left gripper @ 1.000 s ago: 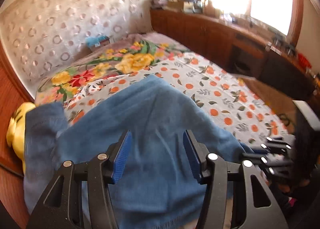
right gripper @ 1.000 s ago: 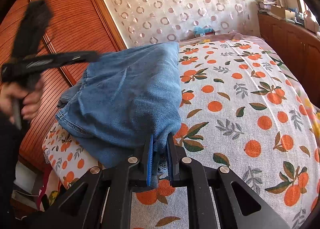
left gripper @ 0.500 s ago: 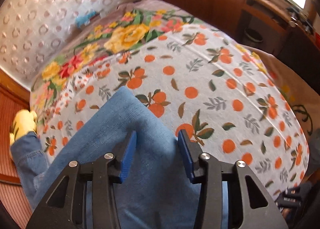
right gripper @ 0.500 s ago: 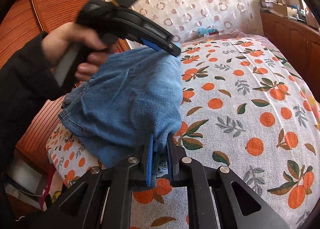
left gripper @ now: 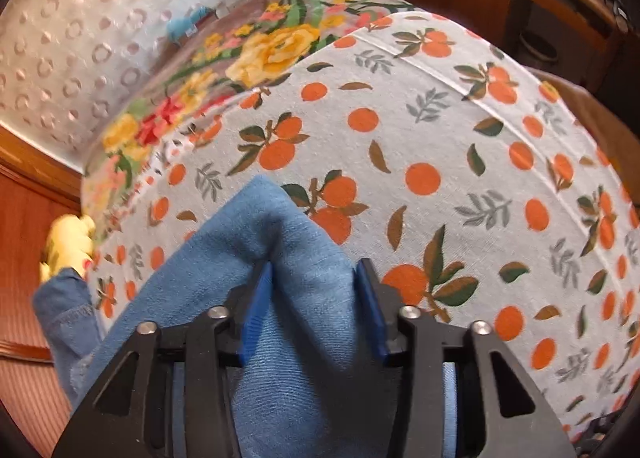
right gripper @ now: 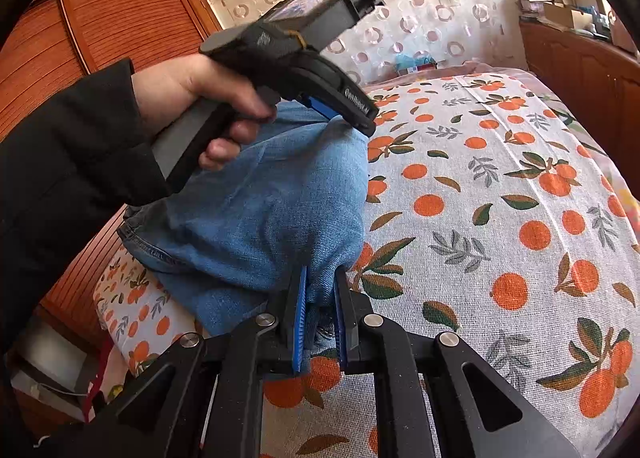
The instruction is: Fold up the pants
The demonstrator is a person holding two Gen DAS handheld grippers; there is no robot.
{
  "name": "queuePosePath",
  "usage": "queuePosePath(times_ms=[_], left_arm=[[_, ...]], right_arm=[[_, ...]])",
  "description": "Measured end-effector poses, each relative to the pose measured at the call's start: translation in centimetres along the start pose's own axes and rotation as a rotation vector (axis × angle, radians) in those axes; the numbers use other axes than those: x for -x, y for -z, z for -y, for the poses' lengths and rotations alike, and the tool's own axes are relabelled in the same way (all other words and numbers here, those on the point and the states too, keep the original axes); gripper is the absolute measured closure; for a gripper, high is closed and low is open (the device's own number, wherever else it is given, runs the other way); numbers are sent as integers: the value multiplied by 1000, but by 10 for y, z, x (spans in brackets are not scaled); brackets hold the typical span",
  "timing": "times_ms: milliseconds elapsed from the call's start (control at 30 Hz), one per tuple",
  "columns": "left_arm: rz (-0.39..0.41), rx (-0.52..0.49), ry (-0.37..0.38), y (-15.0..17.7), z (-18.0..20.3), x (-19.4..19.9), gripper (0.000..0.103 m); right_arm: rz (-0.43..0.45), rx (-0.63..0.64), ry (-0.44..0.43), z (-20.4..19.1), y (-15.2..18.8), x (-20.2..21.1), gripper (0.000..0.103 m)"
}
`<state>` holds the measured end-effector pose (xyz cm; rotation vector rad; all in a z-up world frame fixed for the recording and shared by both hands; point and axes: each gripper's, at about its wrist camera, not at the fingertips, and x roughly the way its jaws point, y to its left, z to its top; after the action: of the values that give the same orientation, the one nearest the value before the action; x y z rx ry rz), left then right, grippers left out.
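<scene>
The blue denim pants (right gripper: 272, 210) lie folded at the near left corner of the bed. My right gripper (right gripper: 320, 322) is shut on the near edge of the pants (left gripper: 304, 358). A hand in a black sleeve (right gripper: 208, 98) holds my left gripper (right gripper: 340, 118), which points steeply down on the far corner of the pants. In the left wrist view my left gripper (left gripper: 314, 286) has its jaws closing on a raised fold of denim. The blue pads (left gripper: 256, 310) touch the cloth on both sides.
The bed carries an orange-print sheet (left gripper: 460, 162) and, further back, a floral cover (left gripper: 276, 50). A wooden wardrobe (right gripper: 92, 30) stands to the left of the bed, and wooden cabinets (right gripper: 580, 66) line the right. A yellow object (left gripper: 68, 242) sits by the bed's left edge.
The left gripper swung over the pants, came down on their far corner, and its jaws narrowed around a fold. The right gripper kept still, holding the near edge.
</scene>
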<state>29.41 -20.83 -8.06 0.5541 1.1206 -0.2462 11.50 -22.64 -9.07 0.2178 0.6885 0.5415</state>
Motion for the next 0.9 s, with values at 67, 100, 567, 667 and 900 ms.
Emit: queuePosePath(times_ms=[67, 100, 567, 667, 900], left_arm=[[24, -6, -1, 4, -3, 6, 79], [37, 11, 18, 7, -8, 10, 84], [287, 269, 258, 66, -124, 97, 88], [309, 298, 258, 85, -145, 107, 88], [363, 378, 222, 134, -191, 119, 97]], right_arm=[[-1, 3, -3, 0, -2, 1, 91], [1, 2, -8, 0, -3, 3, 92], [101, 175, -114, -88, -54, 46, 93], [95, 221, -146, -111, -59, 44, 93], [47, 305, -200, -162, -62, 14, 93]])
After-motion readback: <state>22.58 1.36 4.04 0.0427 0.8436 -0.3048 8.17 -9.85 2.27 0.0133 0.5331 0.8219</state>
